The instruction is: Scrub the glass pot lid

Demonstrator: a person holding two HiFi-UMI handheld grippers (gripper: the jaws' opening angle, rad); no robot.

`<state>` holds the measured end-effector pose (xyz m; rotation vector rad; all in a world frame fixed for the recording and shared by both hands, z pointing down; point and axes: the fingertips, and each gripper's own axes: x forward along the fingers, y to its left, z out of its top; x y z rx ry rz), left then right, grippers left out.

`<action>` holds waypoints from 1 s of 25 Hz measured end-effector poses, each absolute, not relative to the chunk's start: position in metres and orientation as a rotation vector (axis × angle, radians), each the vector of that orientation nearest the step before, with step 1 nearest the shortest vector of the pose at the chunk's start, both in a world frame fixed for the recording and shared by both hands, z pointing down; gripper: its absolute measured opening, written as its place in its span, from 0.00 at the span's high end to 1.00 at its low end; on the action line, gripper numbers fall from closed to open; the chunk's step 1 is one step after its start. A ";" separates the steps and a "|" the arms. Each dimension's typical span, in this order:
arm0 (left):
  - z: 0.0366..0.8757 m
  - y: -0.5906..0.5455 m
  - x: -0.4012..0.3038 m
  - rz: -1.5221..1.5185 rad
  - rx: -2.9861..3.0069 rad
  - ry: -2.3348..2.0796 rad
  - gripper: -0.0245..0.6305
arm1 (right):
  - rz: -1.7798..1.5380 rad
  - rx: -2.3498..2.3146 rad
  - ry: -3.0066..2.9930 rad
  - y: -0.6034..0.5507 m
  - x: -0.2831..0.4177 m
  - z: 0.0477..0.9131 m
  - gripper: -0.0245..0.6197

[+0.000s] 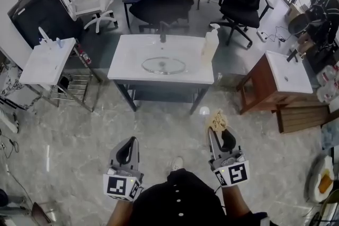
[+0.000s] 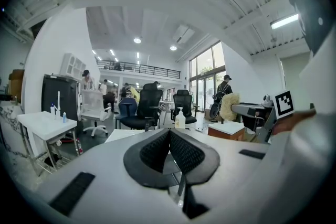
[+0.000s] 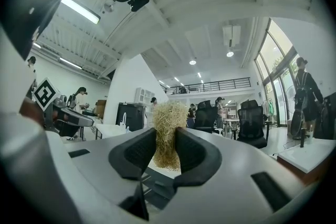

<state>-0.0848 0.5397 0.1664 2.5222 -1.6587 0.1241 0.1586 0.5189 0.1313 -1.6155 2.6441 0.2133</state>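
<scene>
**Finding 1, position.** The glass pot lid (image 1: 163, 65) lies flat in the basin (image 1: 183, 56) of the white surface (image 1: 125, 70). It is well ahead of both grippers, with open floor (image 1: 159, 129) between. No scrubbing contact exists yet; the step in hand is judged to be the approach.

**Finding 2, right gripper (image 3: 167, 136).** Its fingers pinch a straw-coloured fibrous scrubber (image 3: 168, 120), and the tuft stands out beyond the tips. Keep that pinch firm. When you arrive, let only the fibre meet the glass, never the finger pads.

**Finding 3, left gripper (image 2: 169, 136).** Its fingers are pressed together with nothing between them. You will likely need this gripper to steady the lid. Spread the fingers before you reach the basin, and decide early whether to take the rim or the knob. The knob cannot be made out clearly from here.

**Finding 4, hazards.**
- A soap bottle (image 1: 210, 45) stands at the surface's far right corner, near the lid, on the side of the scrubbing gripper. Come in low and central to clear it.
- The tap (image 1: 163, 37) sits just behind the basin. Keep your strokes short of it.
- Glass in a smooth basin is apt to skid. Brace the lid first, then scrub with moderate downward pressure.
</scene>
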 end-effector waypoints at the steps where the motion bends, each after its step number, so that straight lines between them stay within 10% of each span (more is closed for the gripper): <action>1: 0.166 0.532 -0.082 0.127 2.518 -1.663 0.92 | 0.214 -1.607 2.650 0.511 0.161 0.131 0.77; 25: 0.187 0.432 -0.050 0.171 2.370 -1.780 0.92 | 0.155 -1.498 2.715 0.384 0.201 0.152 0.77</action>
